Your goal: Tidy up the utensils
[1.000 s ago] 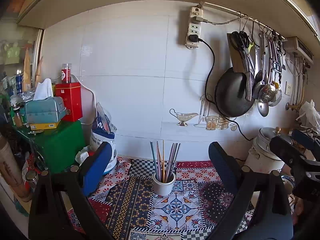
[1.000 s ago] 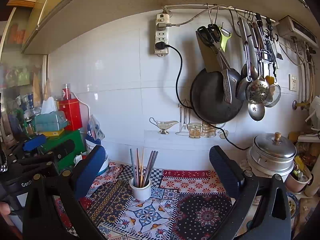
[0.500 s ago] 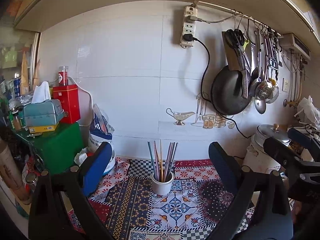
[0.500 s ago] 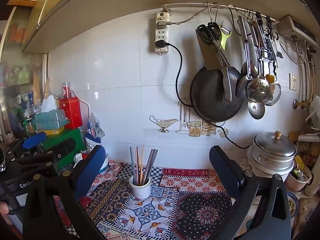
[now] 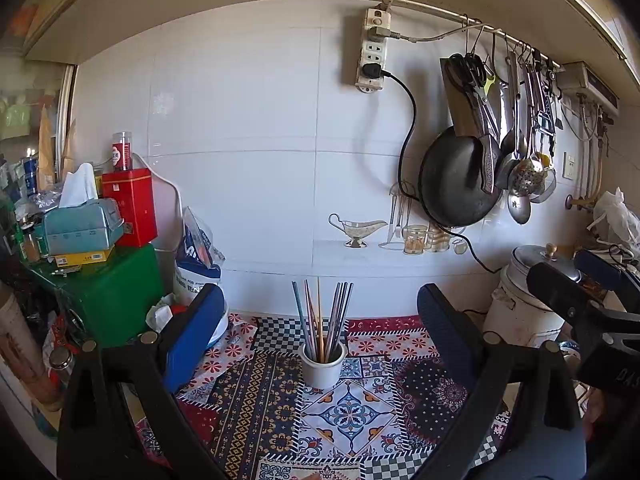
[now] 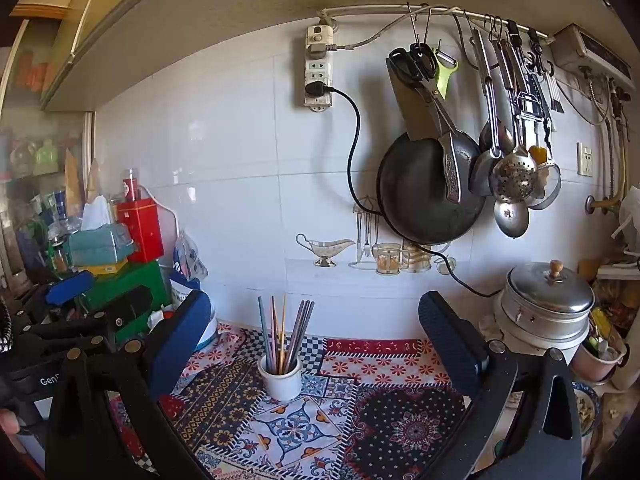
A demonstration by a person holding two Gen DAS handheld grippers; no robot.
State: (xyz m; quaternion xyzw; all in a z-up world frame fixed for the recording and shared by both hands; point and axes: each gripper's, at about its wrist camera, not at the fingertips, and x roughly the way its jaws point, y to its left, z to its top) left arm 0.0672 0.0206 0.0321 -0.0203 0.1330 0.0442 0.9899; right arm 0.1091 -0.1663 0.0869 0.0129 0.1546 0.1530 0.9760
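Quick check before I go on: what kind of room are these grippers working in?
Most likely a home kitchen counter: a black pan and ladles hang from a wall rail, a lidded metal pot sits at the right, and a cup of chopsticks stands on a patterned cloth.

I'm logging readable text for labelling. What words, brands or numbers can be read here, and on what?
"Gen", cut off at the edge: on the left tongs' body, in the right wrist view.
Blue-and-white bag: print too blurred to read.
Red tin, red canister and yellow box: labels too small to read.

Chopsticks (image 5: 322, 322) upright in white cup (image 5: 323, 367)
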